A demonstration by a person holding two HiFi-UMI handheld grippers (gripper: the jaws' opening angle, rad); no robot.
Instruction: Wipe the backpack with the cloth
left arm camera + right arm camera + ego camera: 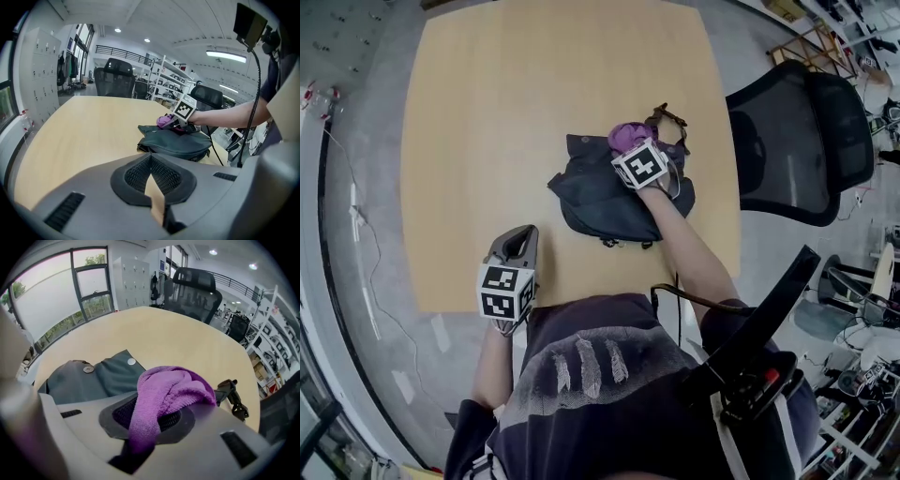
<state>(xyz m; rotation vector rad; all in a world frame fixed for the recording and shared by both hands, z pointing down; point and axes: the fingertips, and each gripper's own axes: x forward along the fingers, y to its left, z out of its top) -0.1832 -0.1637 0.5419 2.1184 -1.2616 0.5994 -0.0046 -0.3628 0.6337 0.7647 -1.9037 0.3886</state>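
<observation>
A dark grey backpack (pixel 595 197) lies flat on the wooden table (pixel 478 141), right of centre. My right gripper (pixel 630 142) rests on the bag's far top end, shut on a bunched purple cloth (pixel 628 134). In the right gripper view the cloth (pixel 171 390) fills the jaws and hangs over the bag's snap-buttoned flap (pixel 89 378). My left gripper (pixel 520 236) hovers near the table's front edge, left of the bag, shut on nothing. From the left gripper view, the backpack (pixel 176 143) and cloth (pixel 165 121) lie ahead to the right.
A black mesh office chair (pixel 806 141) stands just off the table's right side. The bag's strap with a black buckle (pixel 232 397) trails toward the table's far right. More chairs (pixel 115 75) and shelving stand beyond the far edge. A cable runs along my right arm.
</observation>
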